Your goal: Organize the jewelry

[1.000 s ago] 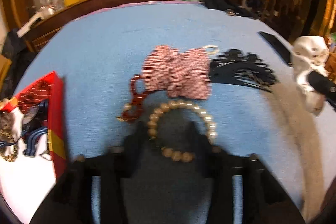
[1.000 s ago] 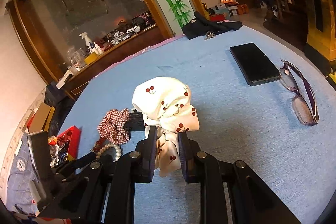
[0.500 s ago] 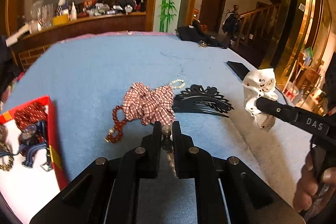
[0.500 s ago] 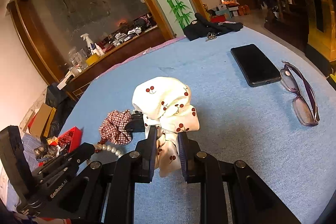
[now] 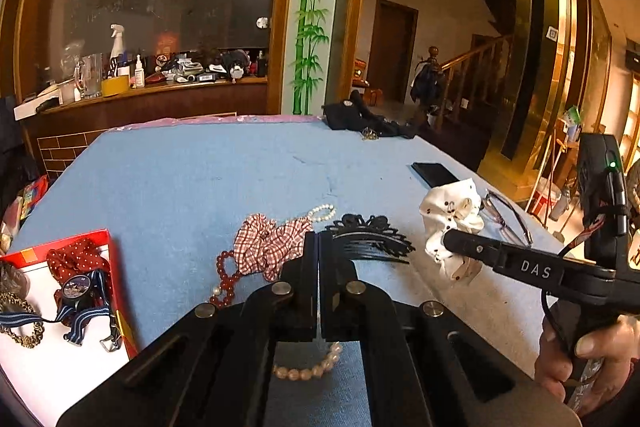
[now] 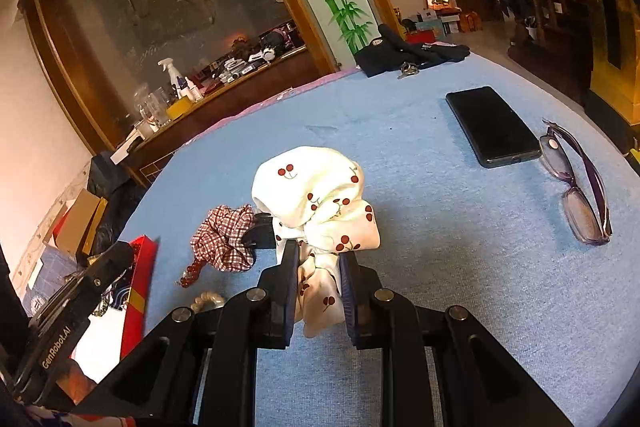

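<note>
Clamping the white cherry-print fabric scrunchie (image 6: 320,195), the right gripper (image 6: 319,263) hid the black plastic comb (image 5: 370,237), seen at twelve o'clock beyond the left gripper (image 5: 318,251), clenched on the pale pearl-bead bracelet (image 5: 308,371).

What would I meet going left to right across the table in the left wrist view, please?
Red box → red beads → checked scrunchie → black comb → cherry scrunchie → glasses.

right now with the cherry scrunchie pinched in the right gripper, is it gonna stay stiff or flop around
Probably floppy: the cherry-print scrunchie bunches above the right gripper and a loose tail droops between the fingers. It looks light, thin gathered fabric holding its puff unsupported. The soft cloth squashed in the pinch likely won't slip much, though the free end may swing.
</note>
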`<state>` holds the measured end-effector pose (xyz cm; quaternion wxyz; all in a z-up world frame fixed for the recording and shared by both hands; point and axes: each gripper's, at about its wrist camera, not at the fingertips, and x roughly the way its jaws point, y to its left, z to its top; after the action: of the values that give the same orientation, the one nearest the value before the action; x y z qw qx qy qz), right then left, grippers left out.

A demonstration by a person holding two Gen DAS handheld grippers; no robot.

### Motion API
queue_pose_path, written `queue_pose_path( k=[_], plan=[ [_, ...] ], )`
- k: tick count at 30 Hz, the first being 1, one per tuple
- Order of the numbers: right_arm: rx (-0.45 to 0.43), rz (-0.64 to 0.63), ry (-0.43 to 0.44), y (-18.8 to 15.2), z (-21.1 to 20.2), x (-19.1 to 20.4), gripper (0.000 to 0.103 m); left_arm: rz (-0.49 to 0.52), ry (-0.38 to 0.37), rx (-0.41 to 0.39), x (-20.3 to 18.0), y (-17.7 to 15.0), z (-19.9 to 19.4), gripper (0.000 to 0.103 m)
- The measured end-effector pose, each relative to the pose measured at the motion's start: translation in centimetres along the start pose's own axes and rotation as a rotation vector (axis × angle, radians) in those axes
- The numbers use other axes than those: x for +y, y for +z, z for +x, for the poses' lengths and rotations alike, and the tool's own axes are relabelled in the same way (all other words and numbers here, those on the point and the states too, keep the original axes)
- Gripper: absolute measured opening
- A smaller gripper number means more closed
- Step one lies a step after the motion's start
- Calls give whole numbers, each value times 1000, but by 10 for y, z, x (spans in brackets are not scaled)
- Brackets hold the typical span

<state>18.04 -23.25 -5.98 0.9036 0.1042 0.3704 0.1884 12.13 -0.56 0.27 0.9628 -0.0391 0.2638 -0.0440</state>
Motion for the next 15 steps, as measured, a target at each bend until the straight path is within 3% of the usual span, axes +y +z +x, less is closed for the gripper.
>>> queue_pose_path(
  k=[3, 6, 8, 9, 10, 12, 15],
  plan=[
    [4, 3, -3, 0, 1, -1, 21, -54, -16, 71, 12, 2, 9, 0],
    [5, 2, -6, 0, 0, -1, 21, -71, 32, 195, 22, -3, 29, 4],
    [6, 1, -8, 0, 0, 0, 21, -59, 48, 303, 21, -11, 47, 20],
    [7, 1, -7, 0, 1, 0, 21, -52, 54, 361, 20, -17, 56, 41],
    [9, 1, -6, 0, 1, 0, 21, -44, 46, 410, 18, -23, 65, 48],
    [9, 2, -4, 0, 1, 0, 21, -18, 68, 441, 16, -29, 71, 48],
    [5, 0, -2, -1, 0, 1, 21, 31, 161, 441, 15, -34, 76, 49]
  ],
)
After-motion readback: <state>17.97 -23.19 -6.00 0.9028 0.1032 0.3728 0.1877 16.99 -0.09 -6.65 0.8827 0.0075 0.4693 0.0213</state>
